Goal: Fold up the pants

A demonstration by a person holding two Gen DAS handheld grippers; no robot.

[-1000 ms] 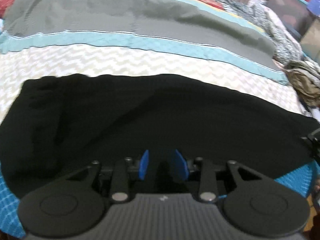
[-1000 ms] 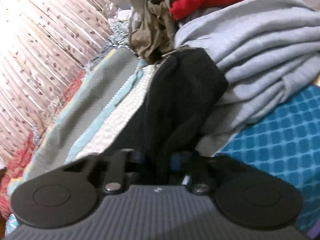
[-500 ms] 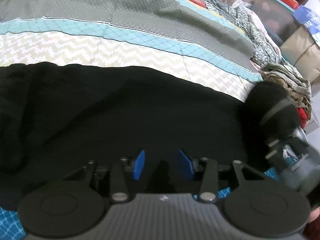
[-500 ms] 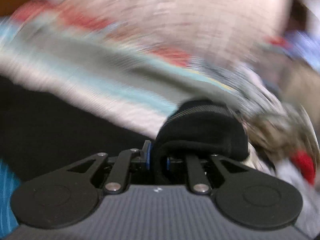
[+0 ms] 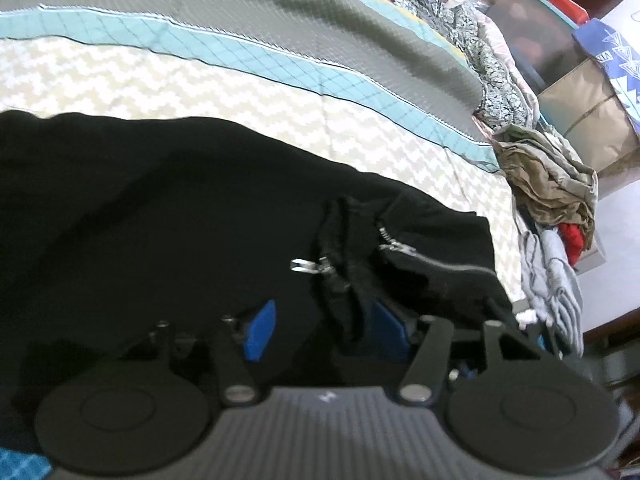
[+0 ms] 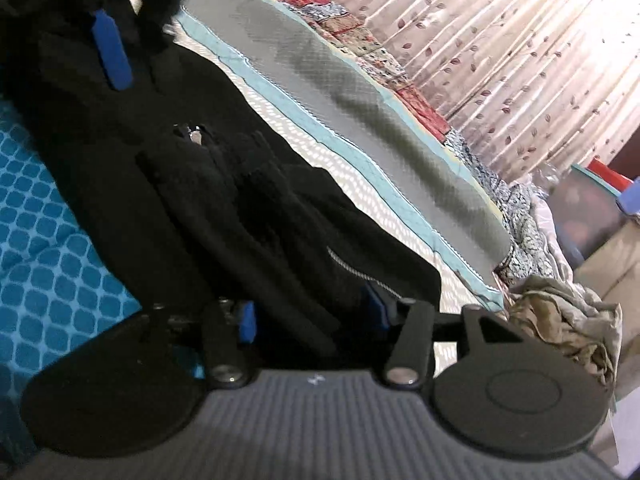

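Note:
Black pants (image 5: pixel 168 216) lie spread on a quilted bed. Their right end with silver zips (image 5: pixel 436 264) is folded back over the rest. In the left wrist view my left gripper (image 5: pixel 324 330) is open, its blue fingers (image 5: pixel 260 330) wide apart over the black cloth, with a fold of cloth lying between them. In the right wrist view the pants (image 6: pixel 248 200) run away from me and my right gripper (image 6: pixel 310 316) is open, with the folded end lying between its fingers. The left gripper's blue finger (image 6: pixel 110 52) shows at top left.
The quilt has a chevron band (image 5: pixel 200 80), teal and grey stripes (image 5: pixel 320 16) and a blue patterned edge (image 6: pixel 44 248). A heap of olive, red and grey clothes (image 5: pixel 552 184) sits at the bed's right end. Curtains (image 6: pixel 500 40) and boxes (image 5: pixel 592 100) stand beyond.
My right gripper carried the pants' end leftward over the rest and has opened, leaving it laid down. My left gripper's fingers have spread wider.

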